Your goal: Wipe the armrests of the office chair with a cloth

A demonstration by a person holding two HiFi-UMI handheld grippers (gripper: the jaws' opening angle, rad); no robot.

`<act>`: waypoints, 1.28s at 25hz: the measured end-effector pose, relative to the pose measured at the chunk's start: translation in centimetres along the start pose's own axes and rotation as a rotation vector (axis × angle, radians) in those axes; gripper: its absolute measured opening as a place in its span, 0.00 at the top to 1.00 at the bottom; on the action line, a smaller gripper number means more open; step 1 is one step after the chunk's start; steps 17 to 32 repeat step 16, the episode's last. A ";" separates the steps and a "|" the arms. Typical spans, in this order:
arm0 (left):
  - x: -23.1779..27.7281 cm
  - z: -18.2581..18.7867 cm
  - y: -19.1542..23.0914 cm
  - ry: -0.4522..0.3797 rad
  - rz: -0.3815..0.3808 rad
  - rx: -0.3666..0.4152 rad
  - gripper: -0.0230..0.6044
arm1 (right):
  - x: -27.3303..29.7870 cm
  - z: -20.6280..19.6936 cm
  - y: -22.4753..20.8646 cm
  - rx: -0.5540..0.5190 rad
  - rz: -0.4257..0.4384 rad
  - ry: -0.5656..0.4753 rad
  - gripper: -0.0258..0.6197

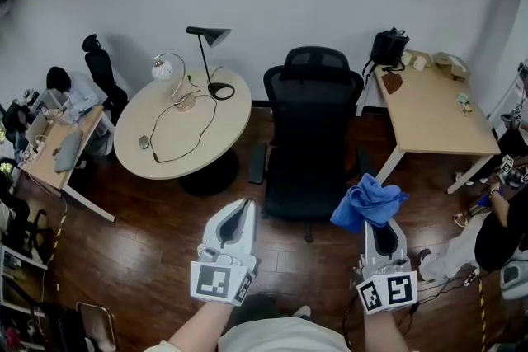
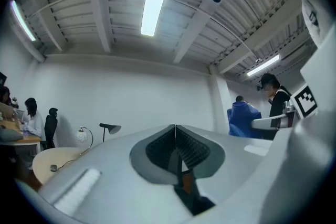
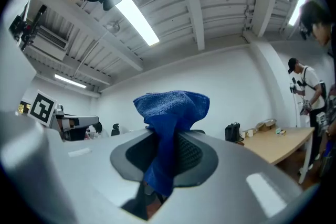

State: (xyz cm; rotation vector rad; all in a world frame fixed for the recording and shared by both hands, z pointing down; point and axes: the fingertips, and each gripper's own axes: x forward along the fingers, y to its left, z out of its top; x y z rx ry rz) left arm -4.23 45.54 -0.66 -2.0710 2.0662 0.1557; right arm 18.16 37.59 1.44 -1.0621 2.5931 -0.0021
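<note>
A black office chair [image 1: 311,128] stands in the middle of the room, facing me, with its left armrest [image 1: 256,163] and right armrest [image 1: 365,163] at either side. My right gripper [image 1: 380,220] is shut on a blue cloth [image 1: 367,203], which bunches above its jaws [image 3: 170,107]; it hovers near the chair's right armrest. My left gripper [image 1: 235,213] is shut with nothing in it [image 2: 175,128], held in front of the chair, below the left armrest.
A round table [image 1: 183,122] with two lamps and a cable is left of the chair. A rectangular desk [image 1: 429,110] with a black bag [image 1: 388,46] is on the right. People sit at the far left and right edges. The floor is dark wood.
</note>
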 end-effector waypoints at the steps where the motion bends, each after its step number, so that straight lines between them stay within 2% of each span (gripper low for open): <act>1: -0.5 0.7 0.3 -0.021 -0.001 -0.005 0.86 | -0.4 0.5 0.4 -0.007 -0.003 -0.003 0.84; 3: -1.1 2.3 0.8 -0.073 -0.006 -0.005 0.86 | -0.8 1.6 1.2 -0.015 -0.014 -0.008 0.84; 9: -2.9 6.0 2.5 -0.104 -0.026 0.026 0.86 | -0.7 4.1 4.1 -0.036 -0.025 -0.019 0.84; 13: -4.6 5.6 5.1 -0.067 0.020 0.016 0.87 | -0.6 3.5 5.9 -0.025 -0.032 -0.020 0.84; 16: -6.1 5.4 6.3 -0.083 0.013 0.017 0.87 | -0.8 3.2 7.7 -0.031 -0.034 -0.019 0.84; 32: -6.1 5.4 6.3 -0.083 0.013 0.017 0.87 | -0.8 3.2 7.7 -0.031 -0.034 -0.019 0.84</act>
